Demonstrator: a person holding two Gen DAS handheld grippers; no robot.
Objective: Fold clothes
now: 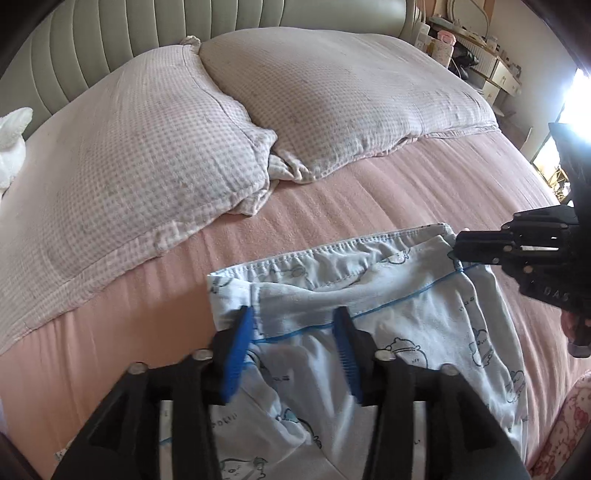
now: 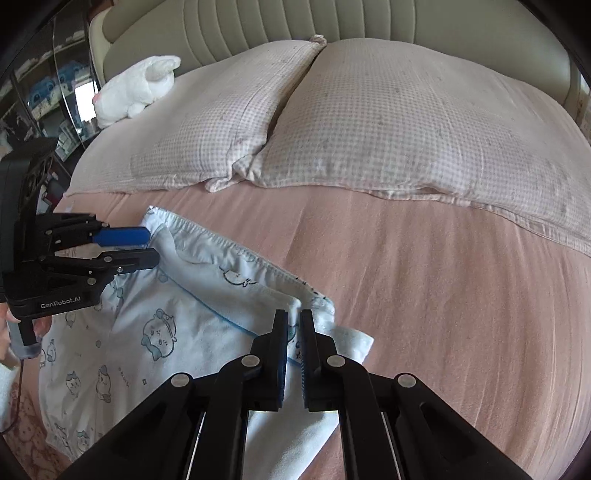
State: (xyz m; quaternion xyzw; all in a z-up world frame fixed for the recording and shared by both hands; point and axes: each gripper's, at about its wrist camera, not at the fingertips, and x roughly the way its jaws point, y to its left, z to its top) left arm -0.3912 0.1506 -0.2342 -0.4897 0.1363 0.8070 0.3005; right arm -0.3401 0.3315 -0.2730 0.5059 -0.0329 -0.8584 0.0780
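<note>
A light blue garment (image 1: 406, 314) printed with small cartoon animals lies partly folded on the pink bed sheet (image 1: 332, 210). Its elastic waistband faces the pillows. My left gripper (image 1: 293, 317) is open, its blue-padded fingers astride a folded, blue-piped edge near the garment's left corner. In the right wrist view the left gripper (image 2: 153, 245) hovers at that corner of the garment (image 2: 166, 314). My right gripper (image 2: 294, 317) is pinched on a fold at the garment's right corner. From the left wrist view the right gripper (image 1: 452, 254) reaches in at the waistband's end.
Two checked pillows (image 1: 147, 166) (image 1: 351, 92) lie against a padded headboard (image 1: 147, 22). A white plush toy (image 2: 136, 88) sits at the bed's far left. Bare pink sheet (image 2: 443, 295) stretches right of the garment. A cluttered desk (image 1: 480, 48) stands beyond the bed.
</note>
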